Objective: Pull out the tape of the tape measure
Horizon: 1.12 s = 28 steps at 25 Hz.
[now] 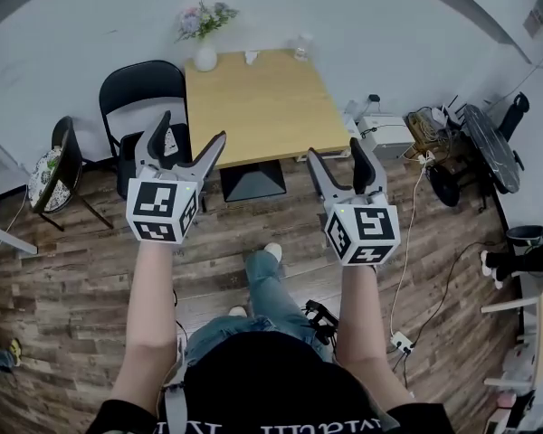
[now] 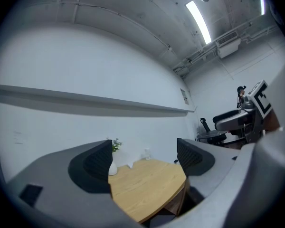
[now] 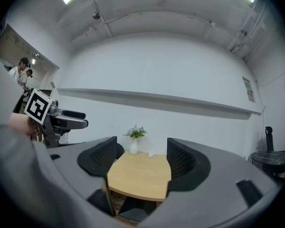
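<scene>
Head view shows the left gripper (image 1: 194,127) and right gripper (image 1: 335,148) held up side by side in the air, well apart and touching nothing. Left gripper view has that gripper's (image 2: 145,160) jaws spread wide with nothing between them, only the table (image 2: 152,184) far beyond the gap. Right gripper view shows the same for the right gripper (image 3: 137,158): its jaws stand wide apart and empty, framing the table (image 3: 140,175). The wooden table (image 1: 262,107) stands ahead of both grippers, against the wall. At its far edge are a white vase (image 1: 204,57) of flowers, ahead of the left gripper, and a small clear thing (image 1: 301,48) ahead of the right. A black chair (image 1: 143,93) sits beyond the left gripper, beside the table. No view lets a tape measure be made out.
</scene>
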### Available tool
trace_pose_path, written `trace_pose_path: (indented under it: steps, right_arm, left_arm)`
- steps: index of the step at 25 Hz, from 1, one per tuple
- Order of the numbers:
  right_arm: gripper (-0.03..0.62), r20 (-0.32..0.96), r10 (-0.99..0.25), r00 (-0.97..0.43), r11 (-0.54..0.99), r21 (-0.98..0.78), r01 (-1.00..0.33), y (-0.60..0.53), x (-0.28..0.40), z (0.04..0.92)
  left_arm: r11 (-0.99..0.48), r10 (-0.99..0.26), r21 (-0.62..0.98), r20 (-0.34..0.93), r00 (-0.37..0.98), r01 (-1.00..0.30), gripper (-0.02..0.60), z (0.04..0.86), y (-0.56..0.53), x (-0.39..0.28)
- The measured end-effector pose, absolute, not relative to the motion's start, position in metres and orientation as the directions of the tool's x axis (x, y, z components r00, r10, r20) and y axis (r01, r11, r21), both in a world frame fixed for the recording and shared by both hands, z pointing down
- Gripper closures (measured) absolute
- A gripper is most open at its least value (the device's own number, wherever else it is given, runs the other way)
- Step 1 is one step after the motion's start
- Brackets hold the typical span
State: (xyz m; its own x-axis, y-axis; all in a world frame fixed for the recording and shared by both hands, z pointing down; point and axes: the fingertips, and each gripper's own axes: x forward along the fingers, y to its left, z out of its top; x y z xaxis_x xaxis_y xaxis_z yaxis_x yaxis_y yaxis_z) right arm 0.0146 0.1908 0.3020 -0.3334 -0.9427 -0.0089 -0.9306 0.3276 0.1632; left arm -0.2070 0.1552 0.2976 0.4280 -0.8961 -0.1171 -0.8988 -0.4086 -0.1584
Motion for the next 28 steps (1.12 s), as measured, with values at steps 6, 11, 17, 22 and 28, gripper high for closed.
trace_pose_path:
  steps: [6,11,17,22,28]
  right_arm:
    - [0.253,-0.026,-0.939,-0.344,0.334,0.184,-0.925,0.142,0.022,0.298]
    - [0.253,-0.041,-0.934,-0.355,0.344,0.164,-0.925,0.084,0.037,0.296]
    - [0.268,-0.046,-0.924,-0.38,0.37,0.141,-0.918,-0.005,0.056,0.293]
    - [0.327,-0.03,-0.926,-0.377,0.369,0.155,-0.917,-0.077,0.079,0.294]
    - [0.327,0.007,-0.929,-0.371,0.369,0.109,-0.923,-0.169,0.114,0.299]
  left_arm:
    - [-0.382,-0.905,-0.141,-0.143,0.401,-0.913,0.149,0.293,0.11,-0.204]
    - [-0.37,-0.91,-0.154,-0.138,0.391,-0.916,0.15,0.291,0.054,-0.191]
    - [-0.361,-0.919,-0.161,-0.109,0.38,-0.919,0.15,0.29,-0.031,-0.173]
    - [-0.366,-0.921,-0.148,-0.083,0.38,-0.919,0.15,0.292,-0.108,-0.146]
    - [-0.364,-0.925,-0.154,-0.05,0.376,-0.918,0.149,0.297,-0.197,-0.11]
